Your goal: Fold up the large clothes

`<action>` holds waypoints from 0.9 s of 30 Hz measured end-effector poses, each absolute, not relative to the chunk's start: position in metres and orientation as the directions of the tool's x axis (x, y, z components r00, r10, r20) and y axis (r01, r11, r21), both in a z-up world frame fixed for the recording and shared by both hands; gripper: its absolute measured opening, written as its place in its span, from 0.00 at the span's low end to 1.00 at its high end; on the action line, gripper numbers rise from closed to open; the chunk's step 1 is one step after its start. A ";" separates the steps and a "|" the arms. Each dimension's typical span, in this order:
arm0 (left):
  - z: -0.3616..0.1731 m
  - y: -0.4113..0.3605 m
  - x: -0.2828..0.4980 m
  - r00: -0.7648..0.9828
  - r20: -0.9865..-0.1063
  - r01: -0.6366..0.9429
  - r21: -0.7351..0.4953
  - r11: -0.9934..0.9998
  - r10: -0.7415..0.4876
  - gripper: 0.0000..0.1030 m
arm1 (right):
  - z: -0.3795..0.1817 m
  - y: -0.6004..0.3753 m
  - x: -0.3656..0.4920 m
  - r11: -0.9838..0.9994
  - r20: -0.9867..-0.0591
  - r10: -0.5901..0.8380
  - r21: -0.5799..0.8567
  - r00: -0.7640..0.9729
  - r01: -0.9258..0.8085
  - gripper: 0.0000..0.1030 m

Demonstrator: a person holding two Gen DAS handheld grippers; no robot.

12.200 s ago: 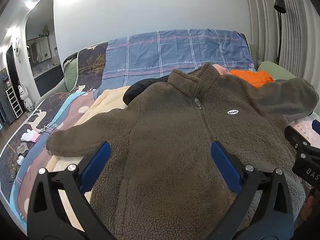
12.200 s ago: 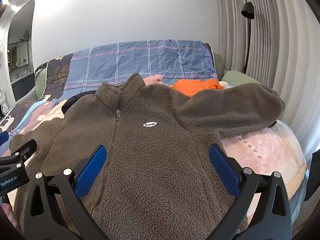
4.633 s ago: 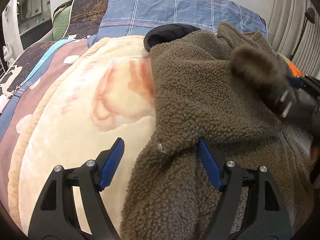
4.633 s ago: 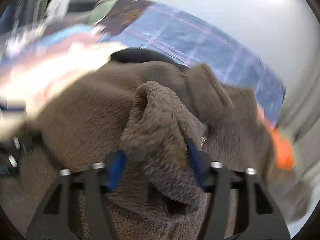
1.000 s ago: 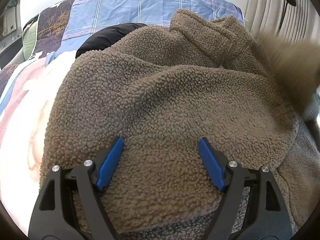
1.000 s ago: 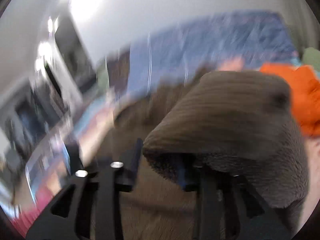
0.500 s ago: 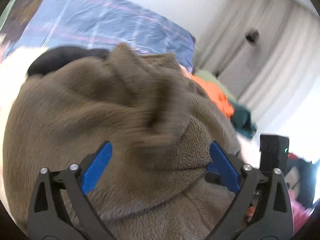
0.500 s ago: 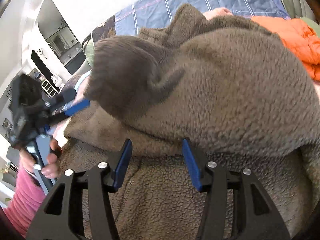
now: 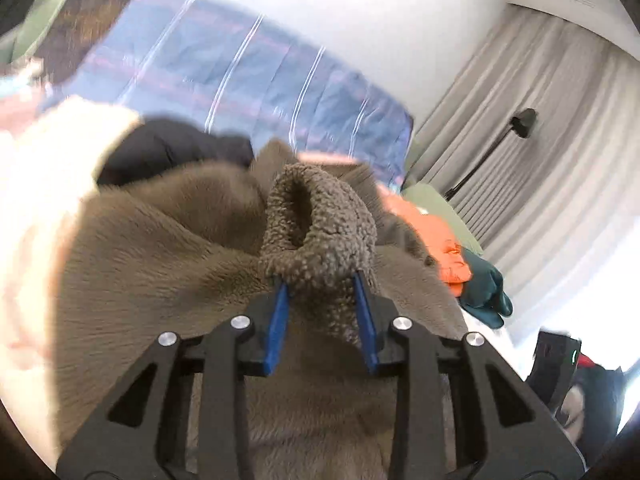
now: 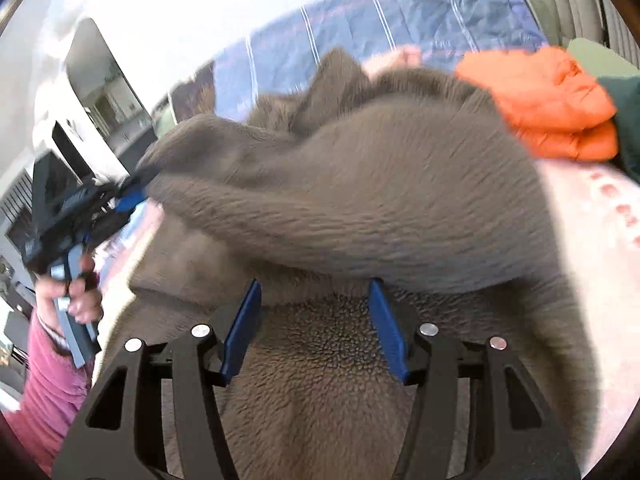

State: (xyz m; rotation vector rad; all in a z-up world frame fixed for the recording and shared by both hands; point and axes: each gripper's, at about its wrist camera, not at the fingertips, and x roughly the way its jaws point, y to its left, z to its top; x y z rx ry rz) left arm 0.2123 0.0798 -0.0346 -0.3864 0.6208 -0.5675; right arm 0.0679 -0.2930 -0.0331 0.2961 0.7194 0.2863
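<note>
The brown fleece jacket (image 9: 168, 264) lies spread over a pale blanket (image 9: 36, 184) on the bed, its collar toward the blue plaid quilt (image 9: 248, 76) at the far side. The left gripper (image 9: 320, 276) has the jacket's sleeve cuff (image 9: 320, 232) bunched between its blue pads, its jaws closing on the fleece, with the open mouth of the cuff standing up just beyond the tips. From the right wrist view that same sleeve (image 10: 320, 208) stretches across the body of the jacket toward the left gripper (image 10: 132, 196), which a hand (image 10: 76, 292) in a pink sleeve (image 10: 48, 380) holds at the left edge, blurred by motion.

The right gripper (image 10: 316, 296) sits low over the jacket's lower front with its jaws opening; fleece lies under and between the pads, though they do not seem to press on it, and the blur makes that hard to judge.

An orange puffer jacket (image 10: 552, 100) lies beside the fleece on the right, with a dark green garment (image 9: 484, 284) just past it. A black garment (image 9: 168, 152) shows behind the fleece near the quilt. Grey curtains (image 9: 552, 152) and a black floor lamp (image 9: 520, 124) stand at the far right
</note>
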 end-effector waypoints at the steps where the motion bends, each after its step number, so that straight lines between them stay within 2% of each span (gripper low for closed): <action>1: -0.029 0.085 0.197 0.703 -0.436 0.385 -0.432 0.816 -0.562 0.32 | -0.023 -0.298 0.058 0.930 -0.575 0.334 0.331 0.746 -0.162 0.65; 2: -0.031 0.088 0.190 0.726 -0.458 0.367 -0.375 0.851 -0.514 0.35 | -0.019 -0.300 0.050 0.940 -0.561 0.311 0.303 0.767 -0.159 0.69; 4: -0.055 0.096 0.195 0.716 -0.565 0.296 -0.287 0.911 -0.410 0.46 | -0.019 -0.310 0.043 0.954 -0.564 0.271 0.265 0.780 -0.139 0.70; 7: -0.090 0.109 0.207 0.693 -0.665 0.166 -0.229 0.959 -0.279 0.50 | -0.021 -0.321 0.057 0.966 -0.603 0.194 0.255 0.774 -0.043 0.70; 10: -0.089 0.122 0.202 0.707 -0.632 0.136 -0.320 0.938 -0.318 0.55 | -0.020 -0.336 0.078 0.954 -0.619 0.149 0.294 0.771 0.051 0.70; 12: -0.069 0.113 0.200 0.740 -0.590 0.172 -0.301 0.938 -0.324 0.55 | -0.012 -0.347 0.105 0.949 -0.633 0.091 0.290 0.769 0.126 0.70; 14: -0.053 0.099 0.201 0.760 -0.561 0.215 -0.263 0.941 -0.330 0.55 | -0.005 -0.355 0.128 0.944 -0.652 0.047 0.277 0.757 0.179 0.56; 16: -0.044 0.076 0.206 0.756 -0.542 0.270 -0.255 0.928 -0.369 0.56 | 0.000 -0.355 0.152 0.945 -0.669 0.035 0.264 0.742 0.193 0.52; 17: -0.045 0.066 0.207 0.745 -0.544 0.290 -0.256 0.922 -0.385 0.58 | 0.001 -0.352 0.165 0.948 -0.679 0.029 0.251 0.734 0.195 0.47; 19: -0.062 0.042 0.219 0.708 -0.584 0.315 -0.241 0.918 -0.397 0.62 | -0.002 -0.341 0.196 0.957 -0.722 0.007 0.205 0.691 0.204 0.45; 22: -0.110 0.012 0.233 0.647 -0.683 0.305 -0.176 0.936 -0.339 0.64 | -0.023 -0.331 0.231 0.951 -0.807 0.044 0.215 0.589 0.223 0.43; 24: -0.132 -0.007 0.225 0.687 -0.686 0.309 -0.023 0.951 -0.240 0.66 | -0.047 -0.329 0.255 0.942 -0.877 0.009 0.168 0.480 0.291 0.43; 25: -0.128 -0.010 0.220 0.694 -0.682 0.311 -0.002 0.950 -0.229 0.67 | -0.053 -0.329 0.260 0.938 -0.891 -0.017 0.142 0.454 0.315 0.43; 27: -0.124 -0.011 0.218 0.698 -0.676 0.319 -0.001 0.948 -0.235 0.68 | -0.064 -0.332 0.270 0.930 -0.896 -0.040 0.128 0.442 0.344 0.51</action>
